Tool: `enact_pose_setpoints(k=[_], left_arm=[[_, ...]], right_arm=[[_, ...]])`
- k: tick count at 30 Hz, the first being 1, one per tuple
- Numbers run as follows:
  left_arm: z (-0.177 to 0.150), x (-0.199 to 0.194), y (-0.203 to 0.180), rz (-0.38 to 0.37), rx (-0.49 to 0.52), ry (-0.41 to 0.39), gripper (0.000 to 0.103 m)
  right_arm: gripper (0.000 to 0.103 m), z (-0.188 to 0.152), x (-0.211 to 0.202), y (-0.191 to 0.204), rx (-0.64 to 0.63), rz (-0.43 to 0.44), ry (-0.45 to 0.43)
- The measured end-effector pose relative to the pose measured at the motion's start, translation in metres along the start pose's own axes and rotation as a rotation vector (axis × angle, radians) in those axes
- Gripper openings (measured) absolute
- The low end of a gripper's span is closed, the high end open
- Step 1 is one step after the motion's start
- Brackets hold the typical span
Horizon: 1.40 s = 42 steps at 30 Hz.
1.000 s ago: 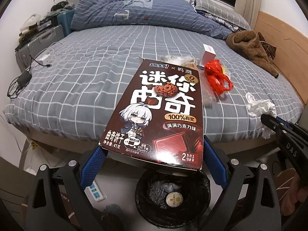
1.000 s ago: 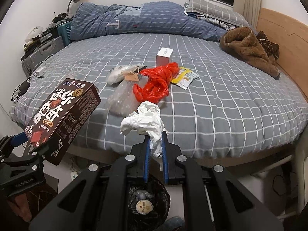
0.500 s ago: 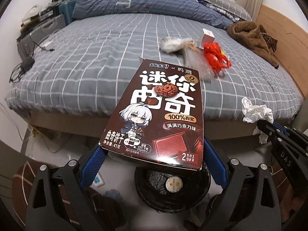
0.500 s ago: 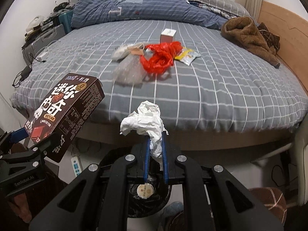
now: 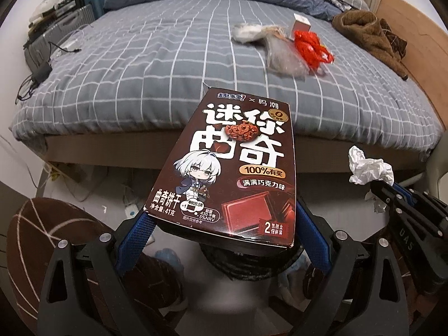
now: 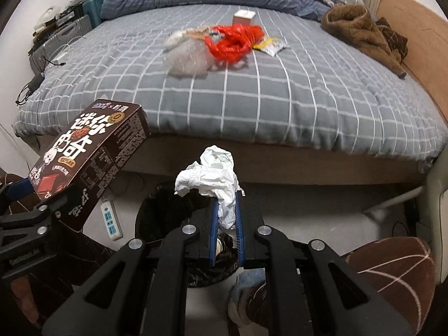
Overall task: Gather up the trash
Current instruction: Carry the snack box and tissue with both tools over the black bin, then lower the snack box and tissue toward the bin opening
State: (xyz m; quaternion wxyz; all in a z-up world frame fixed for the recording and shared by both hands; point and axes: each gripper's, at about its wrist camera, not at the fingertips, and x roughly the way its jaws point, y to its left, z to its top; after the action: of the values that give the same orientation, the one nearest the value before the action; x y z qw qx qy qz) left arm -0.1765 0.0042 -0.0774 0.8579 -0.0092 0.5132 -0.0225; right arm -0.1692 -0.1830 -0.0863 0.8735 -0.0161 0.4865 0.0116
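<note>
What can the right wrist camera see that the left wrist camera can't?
Only the right wrist view shows the yellow packet on the bed and the white power strip on the floor. Only the left wrist view shows the cookie box front full-on. Both show the crumpled tissue, red bag, brown coat and black bin.

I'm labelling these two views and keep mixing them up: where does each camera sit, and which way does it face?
Left wrist: sits on the left gripper, facing the bed over the held cookie box; blue fingers and the right gripper show.
Right wrist: sits on the right gripper, facing the bed over the clamped tissue, bin below; the left gripper shows at left.
Shared: box, tissue, bed, red bag, bin.
</note>
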Motion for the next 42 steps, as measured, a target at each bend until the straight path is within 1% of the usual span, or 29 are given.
enact_pose_setpoints(k=[7, 16, 22, 26, 31, 35, 39, 42], left_arm=[[-0.008, 0.02, -0.001, 0.01, 0.016, 0.055, 0.092], [-0.028, 0.065, -0.008, -0.001, 0.049, 0.148, 0.092], [-0.041, 0.094, -0.012, -0.008, 0.067, 0.208, 0.091], [-0.047, 0.101, -0.016, -0.015, 0.08, 0.233, 0.091], [-0.054, 0.117, -0.023, -0.037, 0.09, 0.292, 0.091], [-0.049, 0.135, -0.036, -0.033, 0.126, 0.311, 0.091], [-0.044, 0.151, -0.049, -0.03, 0.154, 0.32, 0.091], [-0.046, 0.159, -0.054, -0.034, 0.155, 0.323, 0.091]], right_arm=[[0.011, -0.008, 0.017, -0.006, 0.005, -0.011, 0.062], [0.011, -0.025, 0.064, -0.01, 0.0, -0.011, 0.169], [0.011, -0.036, 0.086, -0.015, 0.003, -0.001, 0.217], [0.011, -0.041, 0.097, -0.018, 0.02, 0.01, 0.251], [0.011, -0.048, 0.103, -0.02, 0.011, 0.002, 0.271], [0.011, -0.053, 0.113, -0.027, 0.03, -0.013, 0.302], [0.011, -0.057, 0.121, -0.04, 0.063, -0.032, 0.315], [0.011, -0.061, 0.123, -0.054, 0.091, -0.042, 0.316]])
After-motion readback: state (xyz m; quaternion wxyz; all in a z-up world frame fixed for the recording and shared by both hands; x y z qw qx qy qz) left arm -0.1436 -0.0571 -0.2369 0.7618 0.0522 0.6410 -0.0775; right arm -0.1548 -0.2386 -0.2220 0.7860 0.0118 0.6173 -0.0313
